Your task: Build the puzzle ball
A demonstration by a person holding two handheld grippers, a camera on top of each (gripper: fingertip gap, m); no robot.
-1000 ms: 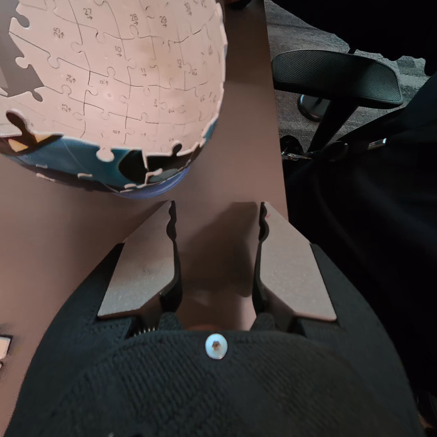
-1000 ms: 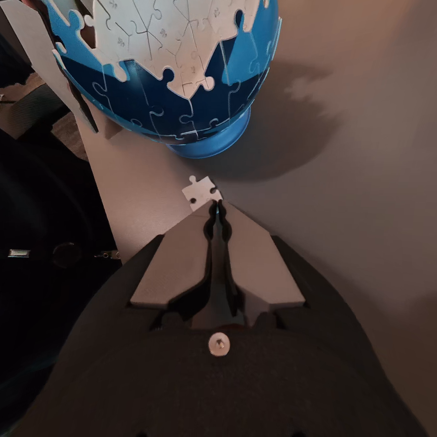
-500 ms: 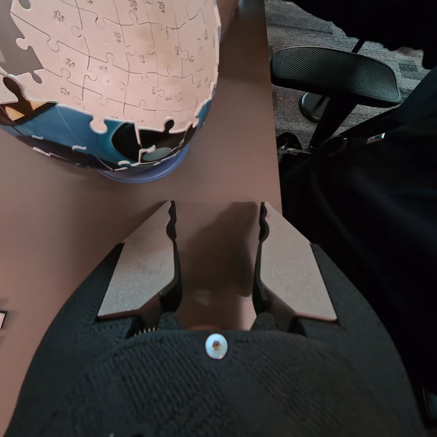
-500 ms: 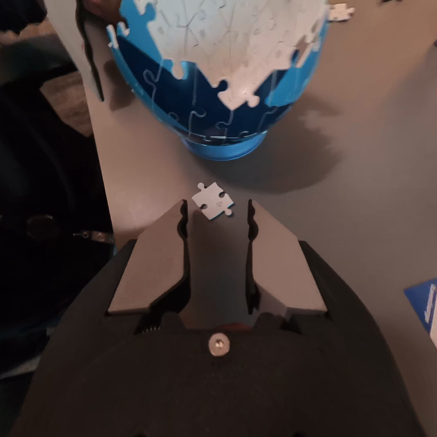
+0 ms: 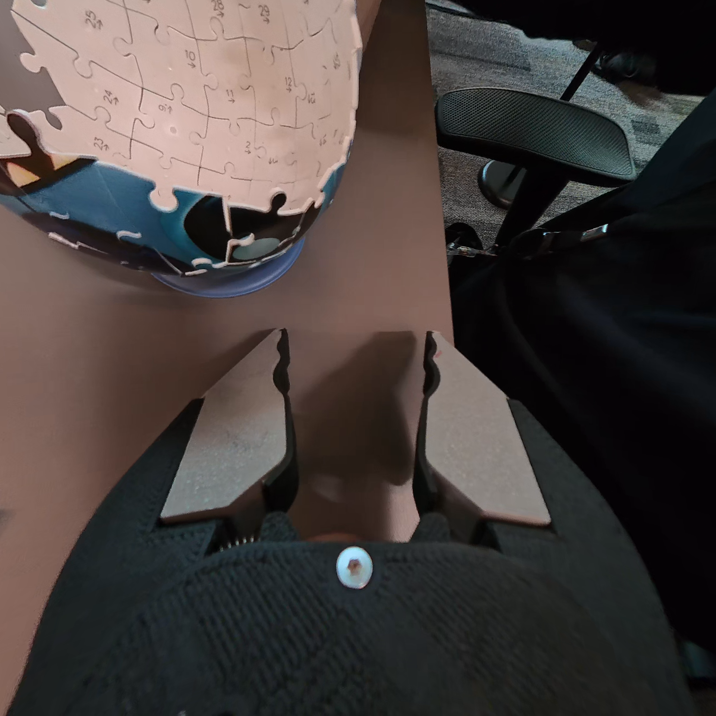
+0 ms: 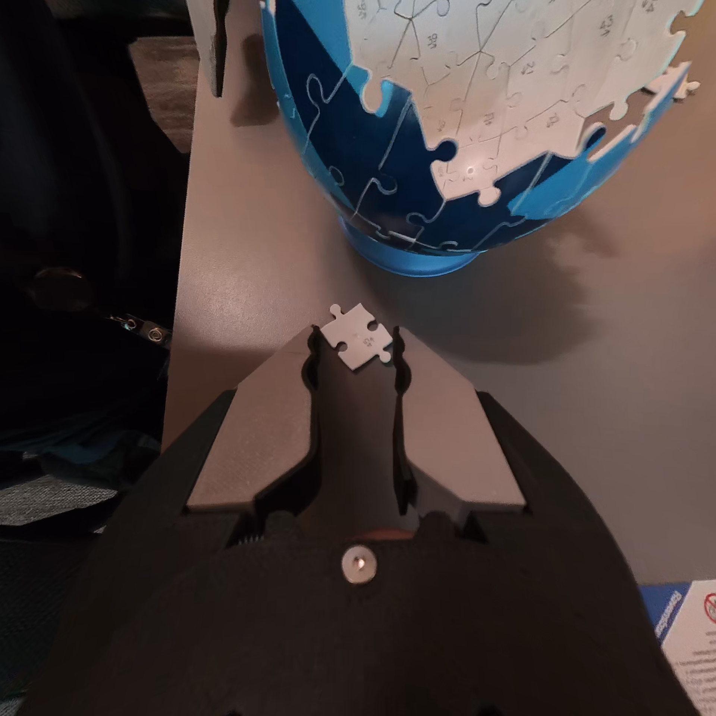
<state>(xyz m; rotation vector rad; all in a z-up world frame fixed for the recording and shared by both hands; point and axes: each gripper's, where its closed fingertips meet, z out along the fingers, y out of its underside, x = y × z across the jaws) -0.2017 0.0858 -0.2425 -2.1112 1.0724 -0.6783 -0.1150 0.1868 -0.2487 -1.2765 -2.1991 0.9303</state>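
Table [image 6: 581, 426] — loose piece [image 6: 358, 339] btwn R gripper [image 6: 355, 341] fingertips.

Both views dim, warm-tinted. Puzzle ball [image 6: 484, 128] casts soft ragged shadow right across worktop [image 6: 581, 387]; light source probably upper left. Small glare spot on white pieces. Wide-angle bowing at edges. Slight blur lower right; dark areas off worktop lack detail.

Left wrist view: looks steeply down along its fingers at the table [image 5: 116, 387] edge, near the puzzle ball [image 5: 201, 116]. Right wrist view: similar downward, close angle from the opposite side. Shared: puzzle ball [image 6: 484, 128] and table [image 6: 581, 387].
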